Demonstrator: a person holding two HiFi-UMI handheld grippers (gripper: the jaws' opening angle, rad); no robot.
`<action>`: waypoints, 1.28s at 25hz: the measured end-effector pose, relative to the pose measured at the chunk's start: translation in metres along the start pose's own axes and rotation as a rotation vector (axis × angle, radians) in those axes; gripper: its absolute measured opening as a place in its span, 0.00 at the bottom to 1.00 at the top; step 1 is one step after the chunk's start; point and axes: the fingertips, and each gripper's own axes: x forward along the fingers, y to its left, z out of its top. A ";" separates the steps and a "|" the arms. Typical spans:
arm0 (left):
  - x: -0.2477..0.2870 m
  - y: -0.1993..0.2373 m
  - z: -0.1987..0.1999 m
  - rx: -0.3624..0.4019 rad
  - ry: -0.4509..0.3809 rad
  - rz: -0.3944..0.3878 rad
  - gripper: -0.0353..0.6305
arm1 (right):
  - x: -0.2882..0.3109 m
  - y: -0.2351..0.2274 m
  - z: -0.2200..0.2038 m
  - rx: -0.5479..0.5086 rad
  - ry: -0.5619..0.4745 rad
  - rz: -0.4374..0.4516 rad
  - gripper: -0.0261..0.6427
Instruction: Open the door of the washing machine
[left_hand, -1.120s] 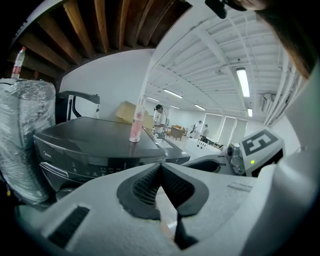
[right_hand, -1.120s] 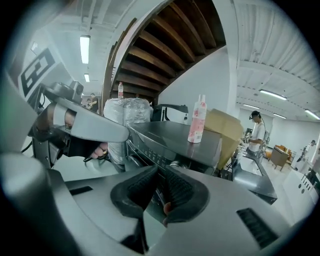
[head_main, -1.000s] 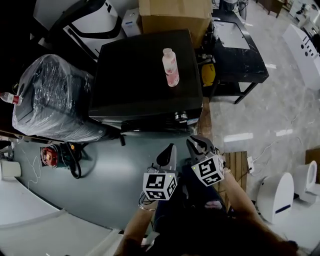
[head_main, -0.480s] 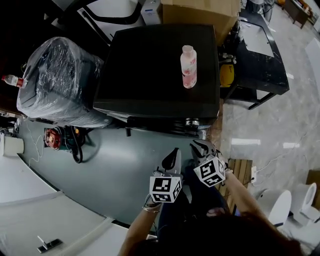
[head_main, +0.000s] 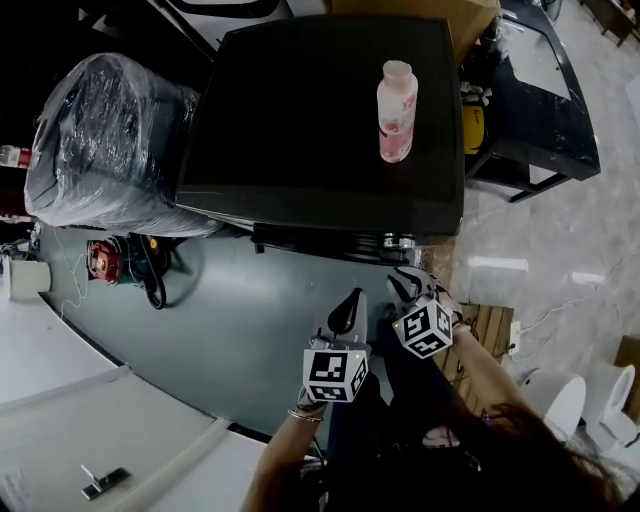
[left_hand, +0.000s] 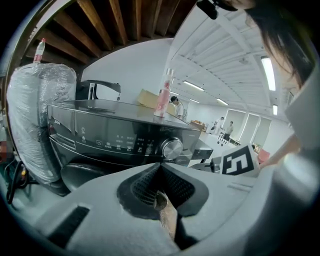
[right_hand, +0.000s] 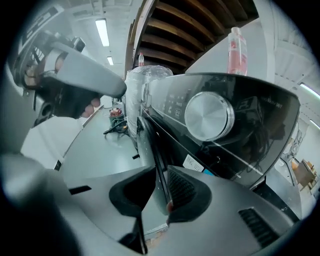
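Head view: washing machine (head_main: 320, 110) filled 12 o'clock, larger than earlier; left tool (head_main: 349, 302), right tool (head_main: 405, 284) sat at 6 o'clock | left gripper view: left tool pressed together, empty | right gripper view: right tool spread, just widened, door (right_hand: 149, 142) edge in its gap.

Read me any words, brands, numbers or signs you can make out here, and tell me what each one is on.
Nothing here reads clearly enough to quote.
On the washing machine control panel: small white labels and icons, too small to read.
On the pink bottle: printed label, blurred.
On the white sticker below the dial: print too small to read.
On the marker cubes: black-and-white square patterns, no words.
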 end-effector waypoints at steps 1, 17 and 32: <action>0.003 0.002 -0.001 0.005 0.001 -0.001 0.07 | 0.006 -0.001 -0.004 -0.006 0.009 0.001 0.13; 0.032 0.025 -0.015 -0.004 0.033 -0.003 0.07 | 0.069 0.000 -0.042 -0.069 0.140 0.048 0.14; 0.030 0.031 -0.018 -0.035 0.025 -0.017 0.07 | 0.078 0.003 -0.049 -0.101 0.155 0.000 0.16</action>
